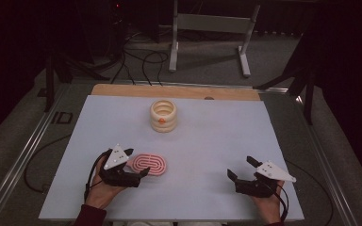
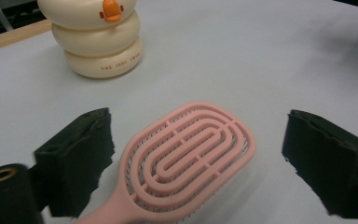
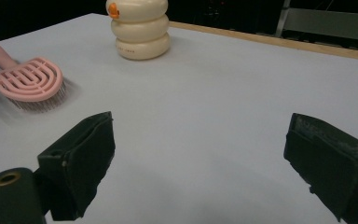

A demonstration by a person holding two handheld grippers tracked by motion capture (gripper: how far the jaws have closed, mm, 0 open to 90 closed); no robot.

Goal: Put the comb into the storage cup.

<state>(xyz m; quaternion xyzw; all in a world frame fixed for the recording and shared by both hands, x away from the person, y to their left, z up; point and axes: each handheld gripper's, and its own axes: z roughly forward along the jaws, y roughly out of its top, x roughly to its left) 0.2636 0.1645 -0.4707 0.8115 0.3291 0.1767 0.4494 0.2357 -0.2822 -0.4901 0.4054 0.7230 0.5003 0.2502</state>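
Closing the left gripper (image 1: pixel 134 165) on the pink hairbrush (image 1: pixel 149 164) works best low on the handle, since the jaws are apart and straddle the brush without pressing it. It lies bristles down near the table's (image 1: pixel 207 136) front edge, left of centre. Right gripper (image 1: pixel 242 169) waits with jaws apart, nothing between them. Toward the far edge, the cream ringed holder (image 1: pixel 163 115) looks empty.

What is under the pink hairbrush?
Under the pink hairbrush, thin bristles point down and rest on the white table cover. The cover directly below the brush head is hidden.
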